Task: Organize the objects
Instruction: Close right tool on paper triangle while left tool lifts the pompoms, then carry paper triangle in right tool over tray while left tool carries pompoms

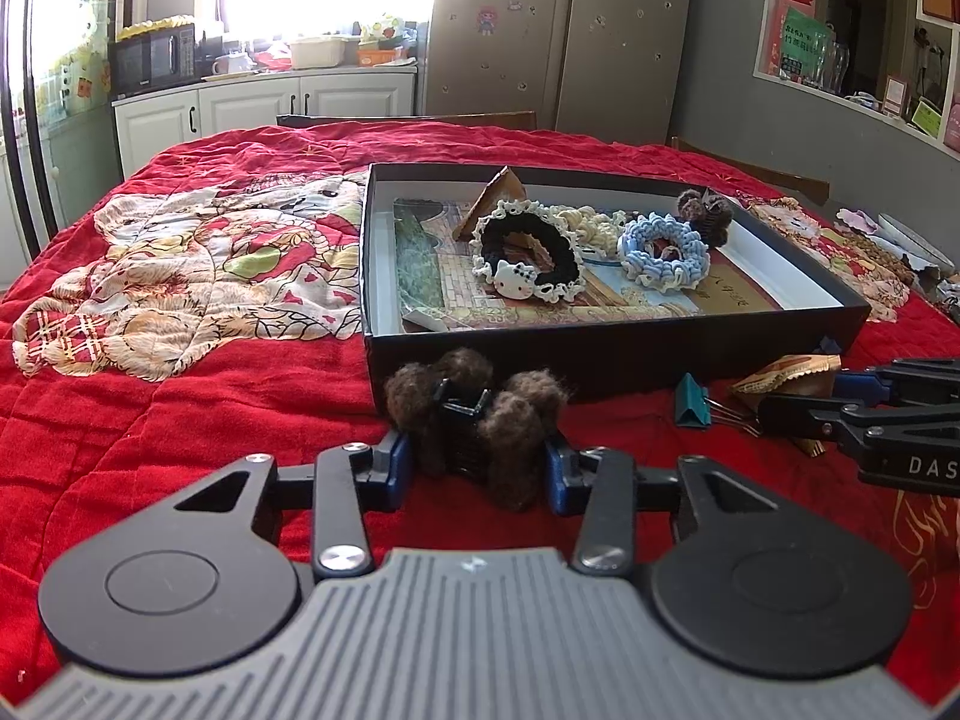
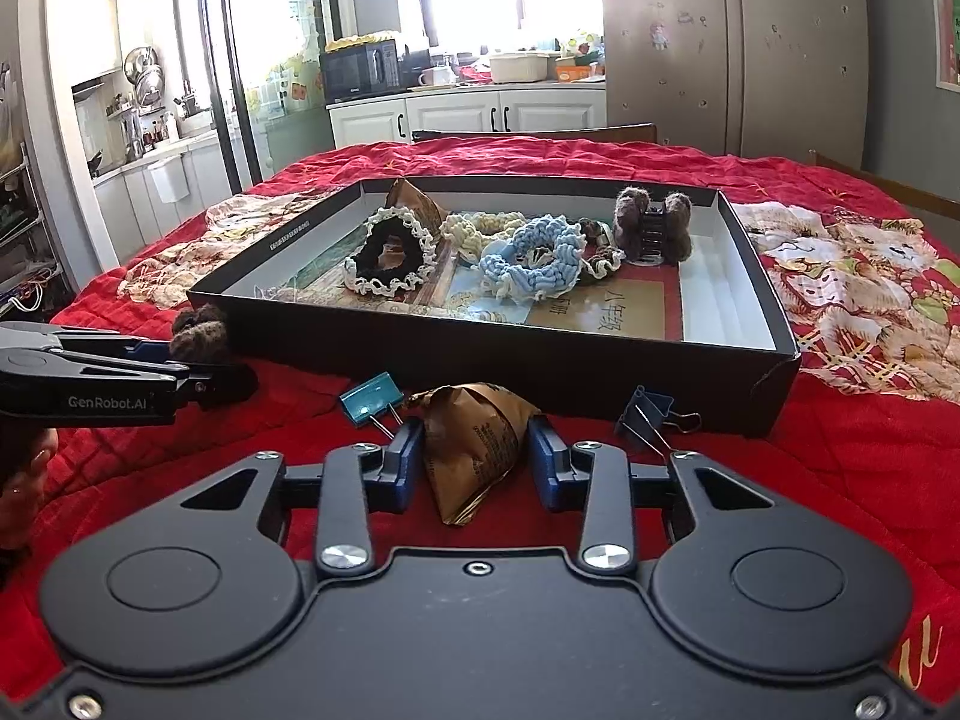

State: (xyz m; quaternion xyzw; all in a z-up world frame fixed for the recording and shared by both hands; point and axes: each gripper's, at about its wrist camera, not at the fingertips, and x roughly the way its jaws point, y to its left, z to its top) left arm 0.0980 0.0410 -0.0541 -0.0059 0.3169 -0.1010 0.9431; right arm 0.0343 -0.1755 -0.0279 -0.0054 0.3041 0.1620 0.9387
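Fuzzy brown hair clip [image 1: 477, 420] clamped in left claw [image 1: 478, 468]; right claw [image 2: 477, 462] grips brown packet [image 2: 474, 438].

- The fuzzy brown hair claw [image 2: 201, 333] is mostly hidden behind the left tongs [image 2: 207, 369] in the right wrist view.
- The right tongs [image 1: 774, 405] run off the picture's edge.
- Print on the brown packet [image 2: 474, 444] is too small to read.

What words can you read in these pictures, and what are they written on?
"GenRobot.AI": side of the left tool.
"DAS", cut off at the edge: side of the right tool.
"八年级": the booklet in the box.
Print on the box rim, brown packet and wall papers: too small to read.
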